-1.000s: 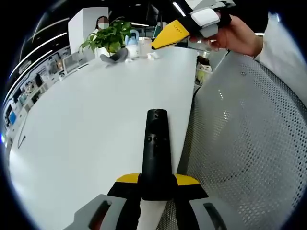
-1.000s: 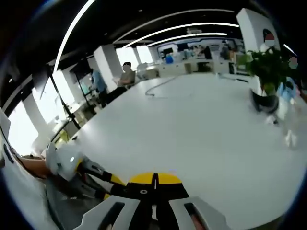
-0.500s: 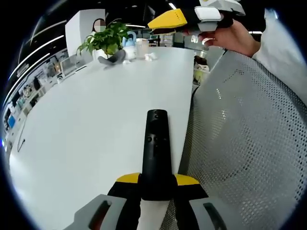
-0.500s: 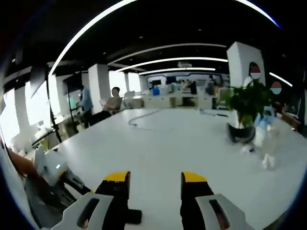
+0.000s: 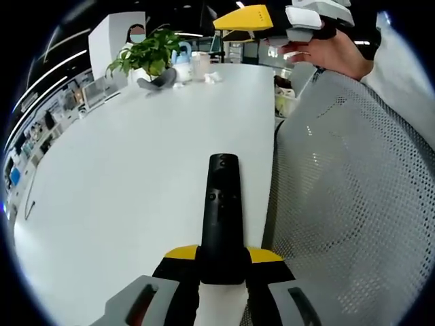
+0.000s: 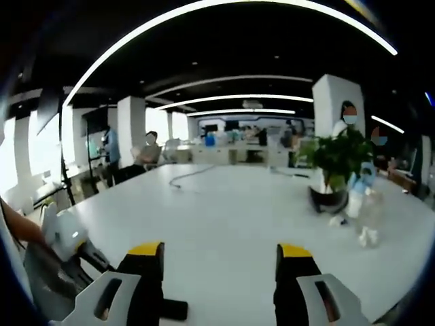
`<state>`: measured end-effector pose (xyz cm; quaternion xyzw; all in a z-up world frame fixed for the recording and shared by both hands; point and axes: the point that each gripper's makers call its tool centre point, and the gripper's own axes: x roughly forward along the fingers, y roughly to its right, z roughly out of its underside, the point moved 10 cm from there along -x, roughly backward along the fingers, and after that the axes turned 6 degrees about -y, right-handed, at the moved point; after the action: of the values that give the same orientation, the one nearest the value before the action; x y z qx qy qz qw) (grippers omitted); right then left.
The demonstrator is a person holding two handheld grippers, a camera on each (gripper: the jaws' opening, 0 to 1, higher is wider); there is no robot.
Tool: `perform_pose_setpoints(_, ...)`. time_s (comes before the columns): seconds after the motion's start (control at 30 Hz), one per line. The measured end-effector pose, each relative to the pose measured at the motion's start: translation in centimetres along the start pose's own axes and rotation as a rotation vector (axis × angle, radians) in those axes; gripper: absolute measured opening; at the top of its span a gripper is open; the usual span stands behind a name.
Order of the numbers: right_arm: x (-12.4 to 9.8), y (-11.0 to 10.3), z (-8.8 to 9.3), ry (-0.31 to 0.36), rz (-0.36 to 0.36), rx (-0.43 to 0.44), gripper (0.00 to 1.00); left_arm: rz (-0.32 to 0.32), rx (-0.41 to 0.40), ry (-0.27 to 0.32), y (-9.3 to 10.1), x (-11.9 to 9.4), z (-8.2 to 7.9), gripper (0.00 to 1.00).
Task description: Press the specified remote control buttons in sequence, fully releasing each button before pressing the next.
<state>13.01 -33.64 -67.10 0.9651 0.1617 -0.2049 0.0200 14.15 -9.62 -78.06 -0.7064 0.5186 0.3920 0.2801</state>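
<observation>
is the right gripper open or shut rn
Open. In the right gripper view the right gripper has its two yellow-tipped jaws standing wide apart, with bare white table between them.

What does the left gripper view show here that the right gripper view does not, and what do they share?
Left gripper view: the black remote, buttons up, clamped in the left gripper, a mesh chair back, and a hand holding the right gripper aloft. Right gripper view: that gripper's fingers spread with nothing between them, a cable on the table, and seated people far off. Shared: the white table and the potted plant.
</observation>
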Motion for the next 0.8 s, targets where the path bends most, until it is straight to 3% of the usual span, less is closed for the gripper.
perform_pose_setpoints(0.8,0.0,-0.1,0.0,0.001,-0.014,-0.015,0.62,-0.003,-0.009,-0.04,-1.8,0.4,-0.6,0.25)
